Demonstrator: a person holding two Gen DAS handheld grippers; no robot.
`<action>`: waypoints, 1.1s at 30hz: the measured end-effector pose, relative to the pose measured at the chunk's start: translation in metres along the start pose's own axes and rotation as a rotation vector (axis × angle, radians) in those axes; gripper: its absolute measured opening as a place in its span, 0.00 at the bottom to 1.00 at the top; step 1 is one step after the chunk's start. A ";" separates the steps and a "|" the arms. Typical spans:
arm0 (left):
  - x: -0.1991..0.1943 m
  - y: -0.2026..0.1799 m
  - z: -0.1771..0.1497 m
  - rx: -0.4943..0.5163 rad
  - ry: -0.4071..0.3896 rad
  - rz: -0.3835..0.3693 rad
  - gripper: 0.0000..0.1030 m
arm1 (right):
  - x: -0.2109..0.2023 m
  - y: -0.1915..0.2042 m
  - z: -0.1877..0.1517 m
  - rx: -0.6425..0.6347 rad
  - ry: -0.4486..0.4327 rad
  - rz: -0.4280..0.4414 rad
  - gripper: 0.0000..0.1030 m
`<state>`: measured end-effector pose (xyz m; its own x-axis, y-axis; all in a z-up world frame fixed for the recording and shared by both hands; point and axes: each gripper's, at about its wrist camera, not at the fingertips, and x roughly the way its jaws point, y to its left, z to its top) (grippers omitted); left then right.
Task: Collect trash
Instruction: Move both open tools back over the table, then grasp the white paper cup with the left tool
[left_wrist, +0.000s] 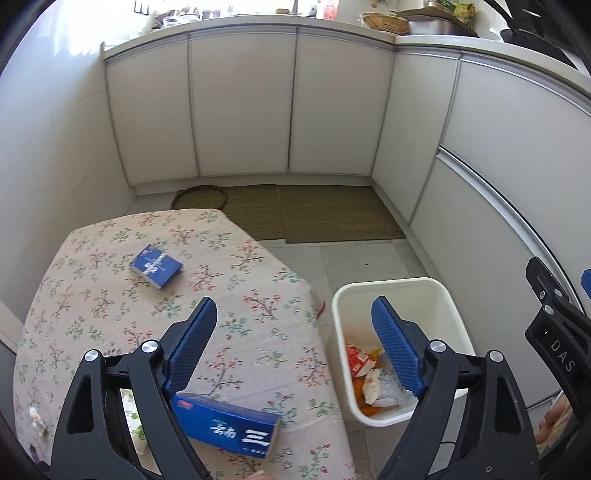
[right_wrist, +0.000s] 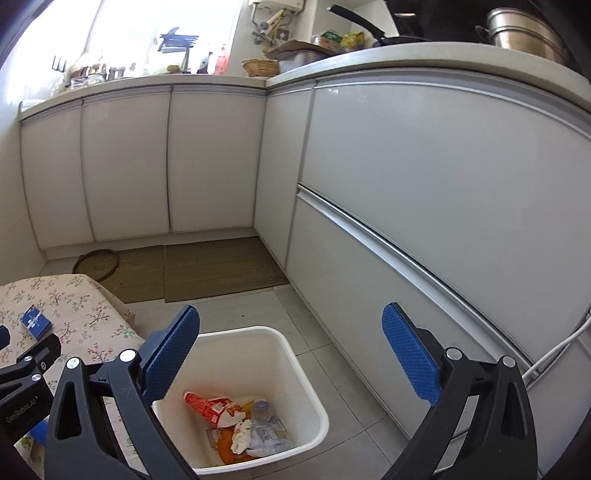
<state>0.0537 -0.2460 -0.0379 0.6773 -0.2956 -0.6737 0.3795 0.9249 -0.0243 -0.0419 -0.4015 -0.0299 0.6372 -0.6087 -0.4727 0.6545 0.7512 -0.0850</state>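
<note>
Two blue boxes (left_wrist: 156, 266) (left_wrist: 226, 424); one white bin (right_wrist: 295, 354); perhaps five scraps (right_wrist: 236, 428) inside.

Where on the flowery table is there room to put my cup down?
The table has bare cloth between the small blue box near the far end and the long blue box at the near edge. The left side is bare too. The bin beside it is crowded with wrappers at the bottom.

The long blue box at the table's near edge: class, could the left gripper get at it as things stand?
Probably yes. The left gripper is open, and the long blue box lies flat just below its left finger, nothing covering it.
</note>
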 end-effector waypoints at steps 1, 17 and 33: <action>-0.002 0.010 -0.002 -0.012 0.002 0.012 0.81 | -0.003 0.009 0.000 -0.014 -0.004 0.012 0.93; -0.008 0.132 -0.043 -0.174 0.123 0.180 0.84 | -0.038 0.139 -0.019 -0.235 0.000 0.218 0.93; 0.062 0.220 -0.108 -0.690 0.492 0.100 0.85 | -0.034 0.192 -0.024 -0.300 0.063 0.320 0.93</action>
<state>0.1107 -0.0350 -0.1651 0.2759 -0.2145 -0.9369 -0.2445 0.9271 -0.2842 0.0523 -0.2306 -0.0515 0.7562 -0.3237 -0.5687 0.2754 0.9458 -0.1720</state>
